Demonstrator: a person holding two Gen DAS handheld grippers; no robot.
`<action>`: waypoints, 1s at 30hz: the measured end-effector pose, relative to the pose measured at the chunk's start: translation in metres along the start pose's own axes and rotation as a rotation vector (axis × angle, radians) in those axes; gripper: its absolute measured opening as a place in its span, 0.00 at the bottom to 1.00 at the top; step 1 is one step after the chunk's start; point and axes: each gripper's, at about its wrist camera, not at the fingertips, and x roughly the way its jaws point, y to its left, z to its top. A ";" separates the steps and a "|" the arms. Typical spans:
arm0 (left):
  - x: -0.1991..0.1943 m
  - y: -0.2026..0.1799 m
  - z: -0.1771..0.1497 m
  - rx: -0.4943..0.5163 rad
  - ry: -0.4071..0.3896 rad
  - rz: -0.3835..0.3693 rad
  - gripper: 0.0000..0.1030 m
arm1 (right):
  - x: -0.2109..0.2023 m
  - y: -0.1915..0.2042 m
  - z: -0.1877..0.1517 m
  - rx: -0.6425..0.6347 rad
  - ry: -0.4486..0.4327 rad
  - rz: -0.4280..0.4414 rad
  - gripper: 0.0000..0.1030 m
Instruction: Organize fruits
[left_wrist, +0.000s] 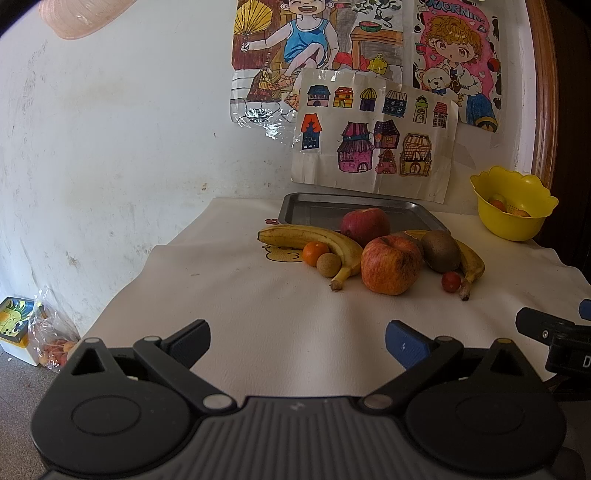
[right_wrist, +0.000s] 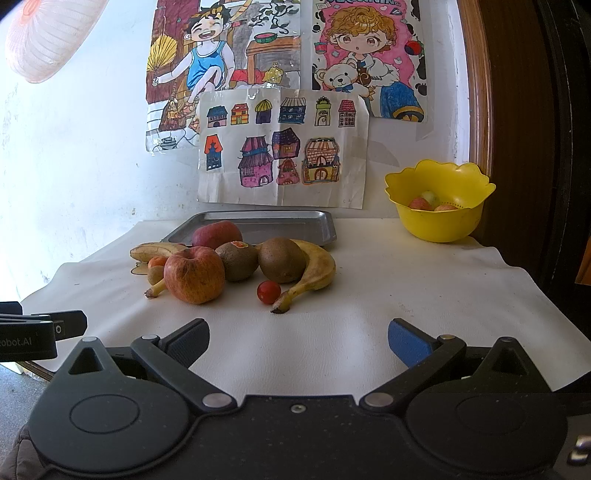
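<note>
Both the left gripper and the right gripper are wide open and hold nothing, and the small round red tomato sits ahead on the white cloth, nearer the right one.

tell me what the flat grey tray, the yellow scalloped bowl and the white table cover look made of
Flat grey tray: likely metal, dull brushed finish with soft reflections and a rolled rim.
Yellow scalloped bowl: probably moulded plastic, smooth and slightly glossy, with small drain holes inside.
White table cover: seems soft leatherette or vinyl, fine grain, gentle wrinkles and curling edges.
</note>
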 end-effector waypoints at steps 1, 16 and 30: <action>0.000 0.000 0.000 0.000 0.000 0.000 1.00 | 0.000 0.000 0.000 0.000 0.000 0.000 0.99; 0.000 0.000 0.000 0.000 0.000 0.000 1.00 | -0.002 0.002 0.000 0.001 0.000 0.002 0.99; 0.007 -0.001 0.002 0.010 0.013 0.003 1.00 | -0.001 0.006 -0.002 -0.001 -0.007 0.043 0.99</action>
